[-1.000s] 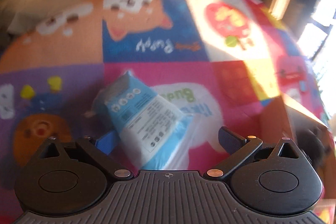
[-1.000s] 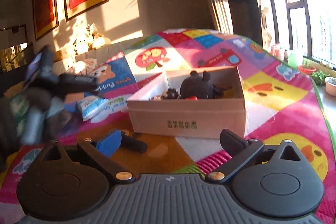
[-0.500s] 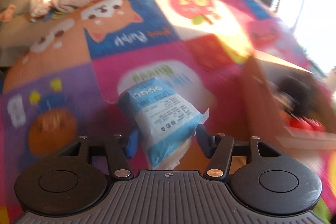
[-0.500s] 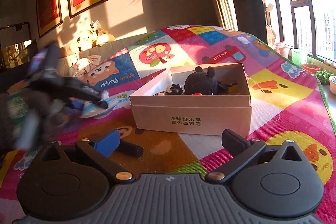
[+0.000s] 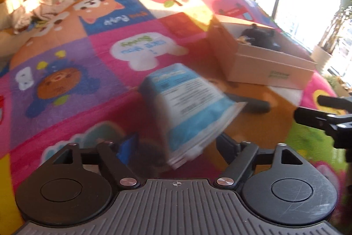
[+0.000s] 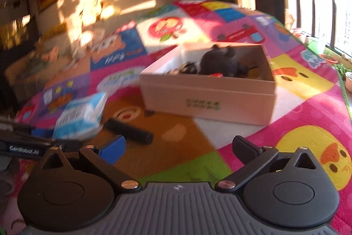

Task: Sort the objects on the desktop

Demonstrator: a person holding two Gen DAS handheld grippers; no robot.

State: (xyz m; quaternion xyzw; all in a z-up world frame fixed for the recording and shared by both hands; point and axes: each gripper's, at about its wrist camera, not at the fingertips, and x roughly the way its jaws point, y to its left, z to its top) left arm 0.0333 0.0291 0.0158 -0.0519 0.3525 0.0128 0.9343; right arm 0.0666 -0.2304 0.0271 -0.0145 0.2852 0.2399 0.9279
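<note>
A blue and white tissue pack hangs tilted and blurred between the fingers of my left gripper. The jaws are opening, and neither the blue pad nor the black pad touches the pack. In the right wrist view the tissue pack is in the air at the left, above the mat, in front of the left gripper. My right gripper stands open with nothing between its fingers, low over the mat. The cardboard box lies ahead of it and holds a black plush toy.
A black cylinder lies on the colourful play mat between the pack and the box. The box is ahead and to the right of the left gripper. Crumpled cloth lies at the mat's far left edge. Windows and plants stand at the right.
My left gripper closed on the tissue pack, lifted it and carried it right toward the box. Its jaws have now widened off the pack. The right gripper has turned slightly.
</note>
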